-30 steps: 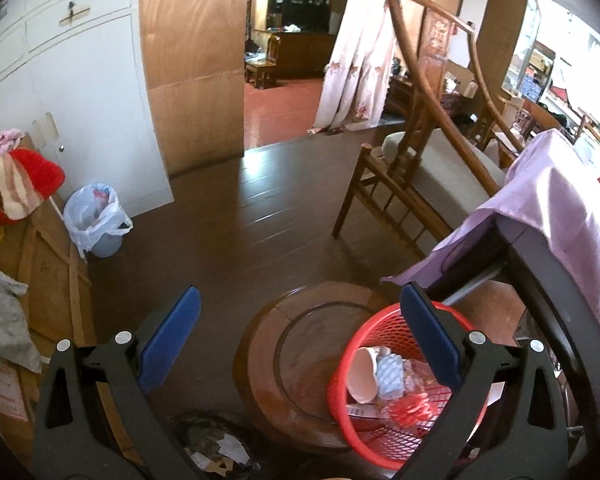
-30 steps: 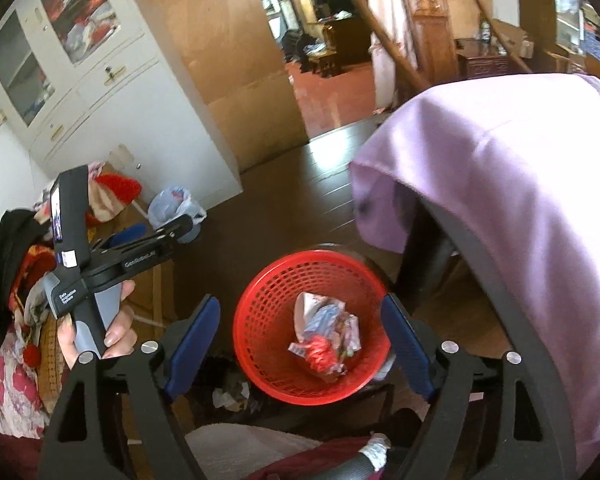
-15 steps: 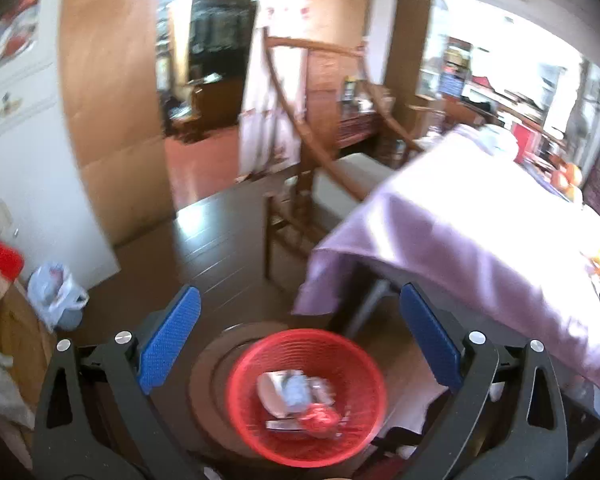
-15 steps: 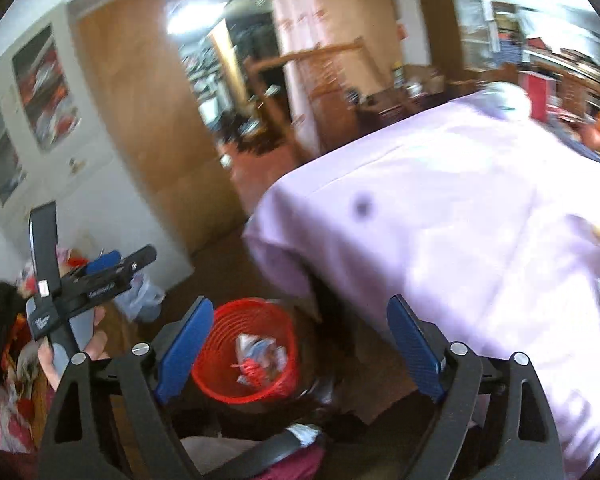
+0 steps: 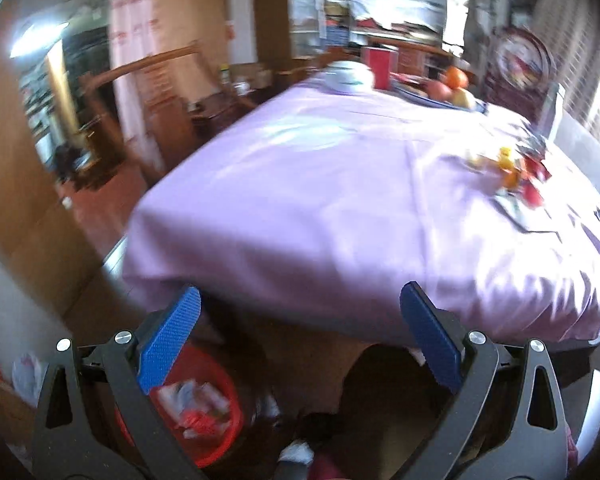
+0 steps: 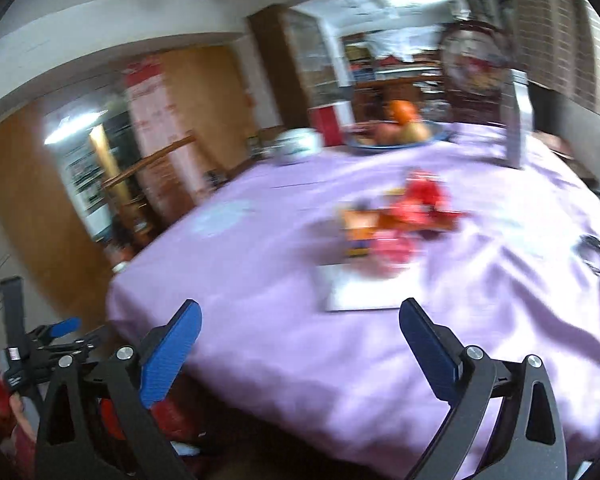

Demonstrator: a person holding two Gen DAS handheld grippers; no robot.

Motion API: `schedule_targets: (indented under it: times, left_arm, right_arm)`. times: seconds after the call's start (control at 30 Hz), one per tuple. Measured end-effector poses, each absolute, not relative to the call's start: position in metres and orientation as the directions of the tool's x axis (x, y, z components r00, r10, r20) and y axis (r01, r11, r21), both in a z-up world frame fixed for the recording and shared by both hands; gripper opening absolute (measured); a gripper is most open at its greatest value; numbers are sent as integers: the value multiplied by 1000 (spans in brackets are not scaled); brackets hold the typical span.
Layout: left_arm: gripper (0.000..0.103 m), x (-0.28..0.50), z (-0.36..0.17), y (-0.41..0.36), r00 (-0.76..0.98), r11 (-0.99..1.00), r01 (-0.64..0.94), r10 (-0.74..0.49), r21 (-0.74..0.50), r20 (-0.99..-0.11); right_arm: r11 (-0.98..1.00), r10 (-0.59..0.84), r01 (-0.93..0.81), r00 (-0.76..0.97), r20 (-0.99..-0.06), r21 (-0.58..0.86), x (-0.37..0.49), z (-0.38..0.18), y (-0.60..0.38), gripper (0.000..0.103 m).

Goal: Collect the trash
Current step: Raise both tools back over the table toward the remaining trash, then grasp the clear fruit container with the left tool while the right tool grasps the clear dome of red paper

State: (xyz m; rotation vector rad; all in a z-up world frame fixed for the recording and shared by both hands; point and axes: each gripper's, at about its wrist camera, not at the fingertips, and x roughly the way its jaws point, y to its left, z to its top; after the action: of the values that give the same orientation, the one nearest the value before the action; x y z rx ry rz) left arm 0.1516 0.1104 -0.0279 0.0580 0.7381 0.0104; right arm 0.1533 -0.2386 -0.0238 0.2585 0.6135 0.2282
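Note:
A red mesh basket (image 5: 216,420) with wrappers in it sits low at the left, below the table edge. A blurred pile of red, orange and yellow wrappers (image 6: 400,220) lies on a white sheet (image 6: 360,292) on the purple tablecloth (image 6: 300,320); the pile also shows at the right in the left wrist view (image 5: 516,176). My left gripper (image 5: 300,344) is open and empty above the basket and table edge. My right gripper (image 6: 300,352) is open and empty over the near table edge, short of the pile. The left gripper also shows at far left (image 6: 44,344).
A blue fruit bowl (image 6: 396,136), a white pot (image 6: 296,144) and a red box (image 6: 328,124) stand at the table's far side. A wooden chair (image 5: 148,68) and doorway lie to the left. A white bag (image 5: 24,372) sits on the floor.
Both grippers have swung up from the red basket toward the tabletop. The basket has dropped to the lower left of both views. The wrapper pile has come into view. Both stay open.

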Motion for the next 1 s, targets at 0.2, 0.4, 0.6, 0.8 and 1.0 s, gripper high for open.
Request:
schedule_targets:
  times: [0.2, 0.4, 0.6, 0.8, 1.0]
  left_arm:
    - [96, 235, -28, 25, 720, 981, 158, -35, 115, -693]
    - [96, 295, -34, -32, 665, 966, 254, -134, 54, -735]
    - [96, 345, -40, -75, 639, 954, 291, -131, 80, -758]
    - [97, 406, -53, -107, 617, 949, 291, -91, 119, -782]
    - [97, 447, -64, -119, 551, 960, 282, -158, 5, -819]
  right_arm:
    - [955, 166, 12, 807, -566, 297, 177, -46, -300, 97]
    - [955, 124, 72, 787, -605, 289, 210, -64, -317, 97]
    - [952, 115, 95, 770, -627, 291, 235, -76, -327, 97]
    - [930, 170, 93, 750, -640, 356, 242, -85, -336, 97]
    - [922, 185, 116, 707, -683, 369, 250, -94, -337, 97]
